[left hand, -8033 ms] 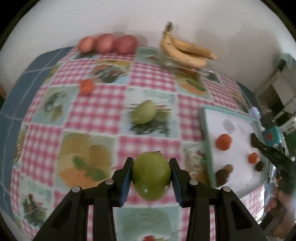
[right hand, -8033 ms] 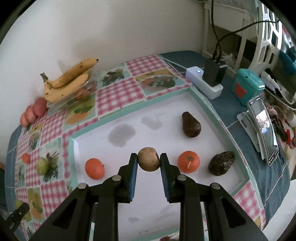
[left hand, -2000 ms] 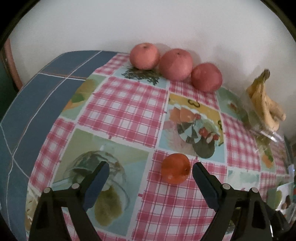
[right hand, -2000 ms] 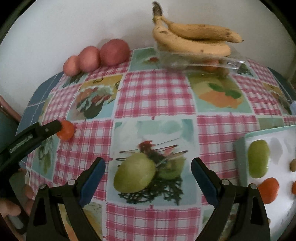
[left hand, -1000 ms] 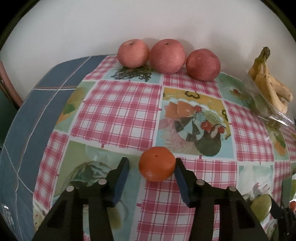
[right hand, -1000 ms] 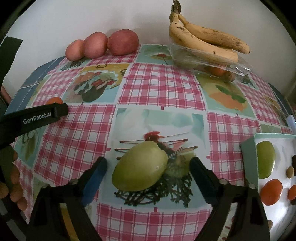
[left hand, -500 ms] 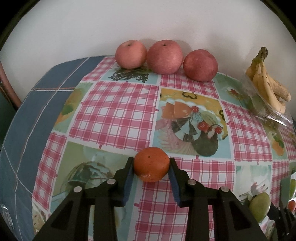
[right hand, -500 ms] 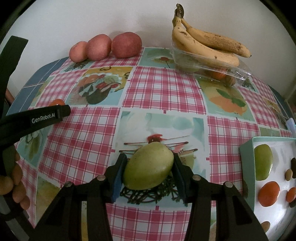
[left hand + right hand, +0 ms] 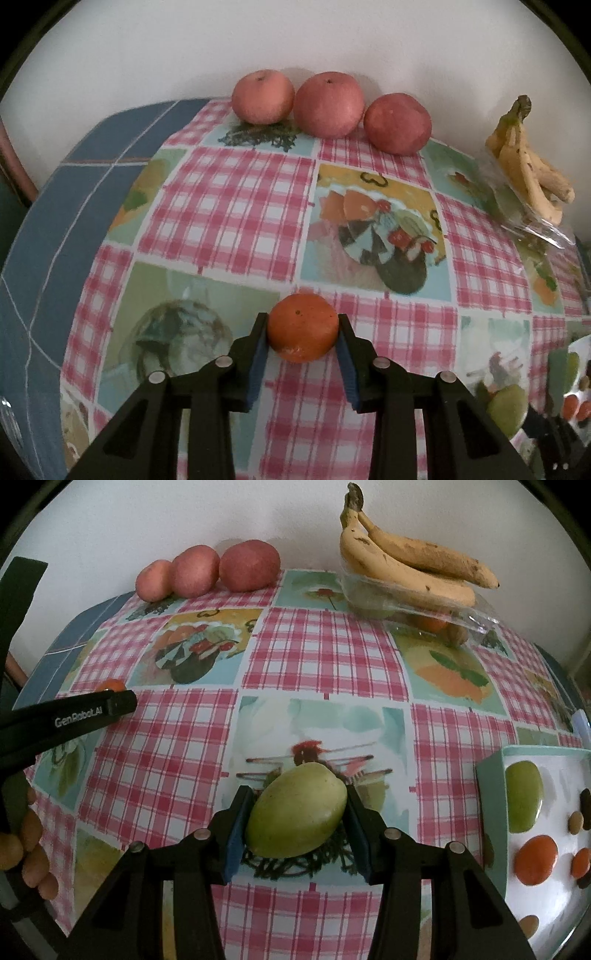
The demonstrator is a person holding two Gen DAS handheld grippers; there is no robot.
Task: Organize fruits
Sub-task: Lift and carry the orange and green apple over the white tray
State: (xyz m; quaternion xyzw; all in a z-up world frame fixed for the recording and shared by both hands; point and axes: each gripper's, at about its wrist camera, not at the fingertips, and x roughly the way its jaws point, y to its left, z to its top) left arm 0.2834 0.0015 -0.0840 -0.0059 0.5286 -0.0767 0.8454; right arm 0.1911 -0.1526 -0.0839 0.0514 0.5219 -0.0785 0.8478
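A glossy printed tablecloth (image 9: 317,657) lies under a smooth green mango (image 9: 297,818) and a crinkled clear plastic bag (image 9: 417,609).

Legible text: one brand mark.
"GenRobot.AI", white lettering on the black left gripper (image 9: 117,701) finger, left edge of the right wrist view.

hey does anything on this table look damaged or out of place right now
The bananas are brown-spotted and sit on a crumpled clear plastic pack with fruit inside. Nothing looks spilled or askew.

Orange tangerine (image 9: 303,326) on checked cloth, green mango (image 9: 297,810) beside tray
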